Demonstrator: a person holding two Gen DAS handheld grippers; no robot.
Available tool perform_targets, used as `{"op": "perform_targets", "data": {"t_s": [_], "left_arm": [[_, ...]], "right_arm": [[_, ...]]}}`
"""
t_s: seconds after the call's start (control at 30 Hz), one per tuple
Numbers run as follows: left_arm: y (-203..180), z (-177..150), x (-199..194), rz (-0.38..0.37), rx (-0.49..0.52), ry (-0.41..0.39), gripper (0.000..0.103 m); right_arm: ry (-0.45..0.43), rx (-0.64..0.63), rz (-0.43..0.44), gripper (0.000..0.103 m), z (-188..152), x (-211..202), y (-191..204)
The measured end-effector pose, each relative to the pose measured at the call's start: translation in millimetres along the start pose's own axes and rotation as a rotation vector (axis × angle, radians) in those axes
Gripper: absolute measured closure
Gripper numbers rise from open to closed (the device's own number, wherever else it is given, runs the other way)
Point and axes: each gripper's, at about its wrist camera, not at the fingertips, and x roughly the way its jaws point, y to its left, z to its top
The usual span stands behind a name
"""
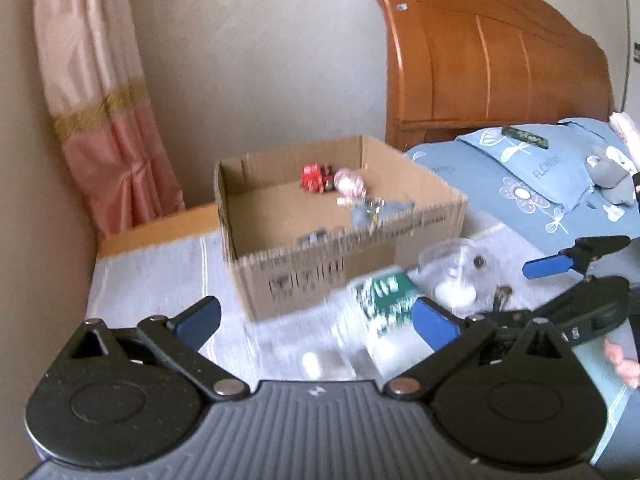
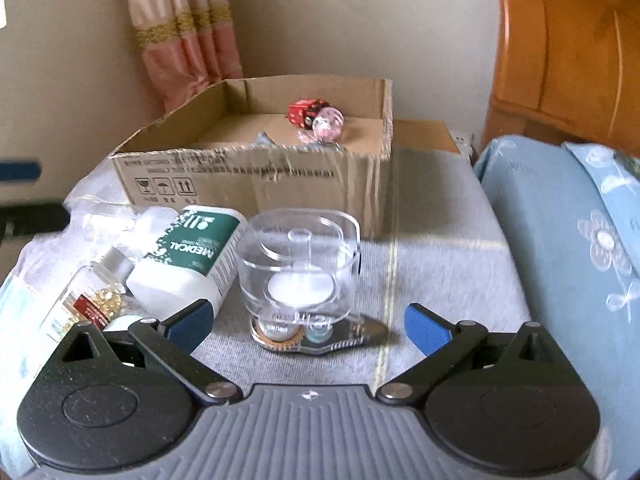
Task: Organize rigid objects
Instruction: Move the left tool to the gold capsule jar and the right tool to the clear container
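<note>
An open cardboard box stands on the grey-covered table and holds a red toy and a pink ball; the box also shows in the left wrist view. In front of it lie a white-and-green bottle, a clear capsule bottle, a clear plastic container and a correction tape. My right gripper is open, facing the container. My left gripper is open above the blurred green bottle. The right gripper's fingers show at the right.
A bed with a blue floral cover and a wooden headboard lies to the right. A pink curtain hangs at the back left against the wall. A grey plush toy sits on the pillow.
</note>
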Motion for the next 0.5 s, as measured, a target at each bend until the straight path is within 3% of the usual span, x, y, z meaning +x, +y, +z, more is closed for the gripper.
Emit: {"op": "perform_targets", "data": {"t_s": [0.2, 0.33, 0.5], "left_arm": [[-1, -27, 10, 0.03, -0.057, 0.035, 0.001], [-3, -35, 19, 0.067, -0.034, 0.069, 0.001], [3, -47, 23, 0.078, -0.031, 0.105, 0.001]], "right_arm": [[0.005, 0.052, -0.024, 0.0, -12, 21, 3], [0.001, -0.037, -0.111, 0.0, -17, 32, 15], [-0.027, -0.058, -0.092, 0.0, -22, 31, 12]]}}
